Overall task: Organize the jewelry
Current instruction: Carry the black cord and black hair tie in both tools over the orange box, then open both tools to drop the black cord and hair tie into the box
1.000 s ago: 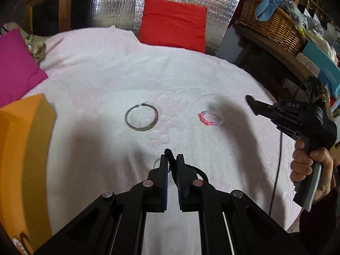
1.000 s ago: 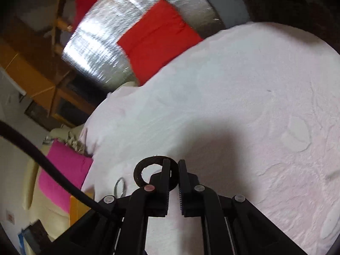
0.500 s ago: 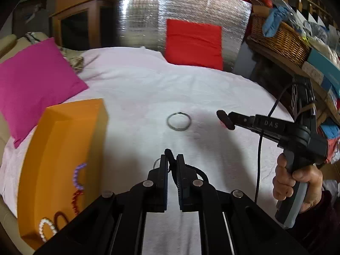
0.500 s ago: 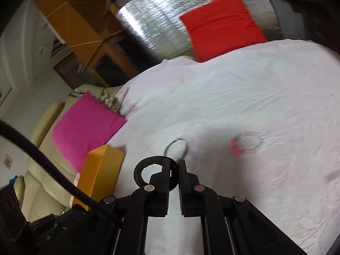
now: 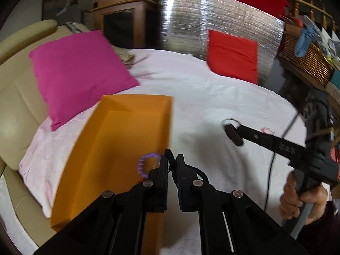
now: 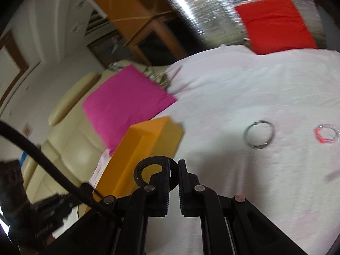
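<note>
My left gripper (image 5: 171,161) is shut on a thin clear bracelet (image 5: 156,163) with a dark cord, held over the right rim of the orange box (image 5: 119,140). A purple bead bracelet (image 5: 144,165) lies inside the box. My right gripper (image 6: 174,165) is shut on a black ring bracelet (image 6: 146,170), near the box (image 6: 148,140); it also shows in the left wrist view (image 5: 233,135). A silver bangle (image 6: 259,135) and a red and clear bead bracelet (image 6: 326,132) lie on the pink sheet.
A magenta cushion (image 5: 80,72) lies behind the box, and a red cushion (image 5: 232,56) leans on a silver foil panel (image 5: 212,21). A wicker basket (image 5: 306,57) stands at the right. A cream sofa (image 6: 63,131) lies to the left.
Both grippers have swung left toward the orange box, each keeping its bracelet. The box now fills the left wrist view; the silver bangle and red bracelet have shifted right.
</note>
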`<act>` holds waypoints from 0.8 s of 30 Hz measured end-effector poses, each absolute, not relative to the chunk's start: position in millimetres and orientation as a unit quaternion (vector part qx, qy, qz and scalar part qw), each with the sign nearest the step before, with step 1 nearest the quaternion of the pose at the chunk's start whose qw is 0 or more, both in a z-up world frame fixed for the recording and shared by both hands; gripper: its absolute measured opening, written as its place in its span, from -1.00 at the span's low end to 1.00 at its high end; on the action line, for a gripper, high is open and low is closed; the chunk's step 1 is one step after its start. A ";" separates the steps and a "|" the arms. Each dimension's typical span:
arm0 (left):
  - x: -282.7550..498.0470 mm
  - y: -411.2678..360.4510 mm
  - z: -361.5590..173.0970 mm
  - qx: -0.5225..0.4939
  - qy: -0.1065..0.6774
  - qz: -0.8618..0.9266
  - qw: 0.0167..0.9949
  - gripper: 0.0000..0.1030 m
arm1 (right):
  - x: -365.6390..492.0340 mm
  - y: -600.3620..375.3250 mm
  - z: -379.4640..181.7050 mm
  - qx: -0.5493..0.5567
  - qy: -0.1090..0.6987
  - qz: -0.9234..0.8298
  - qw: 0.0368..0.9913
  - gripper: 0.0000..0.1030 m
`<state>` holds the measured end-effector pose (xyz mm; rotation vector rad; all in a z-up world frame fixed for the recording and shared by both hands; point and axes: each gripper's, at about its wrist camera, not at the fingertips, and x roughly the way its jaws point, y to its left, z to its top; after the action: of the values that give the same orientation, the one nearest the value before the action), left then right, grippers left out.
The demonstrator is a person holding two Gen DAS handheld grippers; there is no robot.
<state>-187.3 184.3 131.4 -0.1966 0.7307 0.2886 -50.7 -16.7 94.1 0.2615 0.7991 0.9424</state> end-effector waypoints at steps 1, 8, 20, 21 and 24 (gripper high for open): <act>-191.7 194.8 128.2 -0.099 0.356 0.151 0.917 -0.85 | -55.1 -12.5 94.3 0.115 0.373 0.444 0.806 -0.85; -202.5 236.8 105.0 -0.132 0.366 0.182 0.903 -0.85 | -72.8 26.2 98.2 0.068 0.378 0.466 0.797 -0.85; -198.7 274.2 80.9 -0.145 0.391 0.205 0.886 -0.85 | -74.7 138.4 97.9 -0.062 0.391 0.457 0.797 -0.84; -197.2 278.6 76.7 -0.145 0.397 0.207 0.882 -0.85 | -74.1 146.1 94.9 -0.069 0.394 0.453 0.796 -0.84; -195.6 285.3 69.1 -0.146 0.408 0.212 0.876 -0.85 | -71.4 164.4 86.2 -0.093 0.400 0.447 0.795 -0.84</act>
<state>-195.6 285.3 69.1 -0.3038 0.8518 0.4431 -71.4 164.4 86.2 -0.1993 0.8586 0.9600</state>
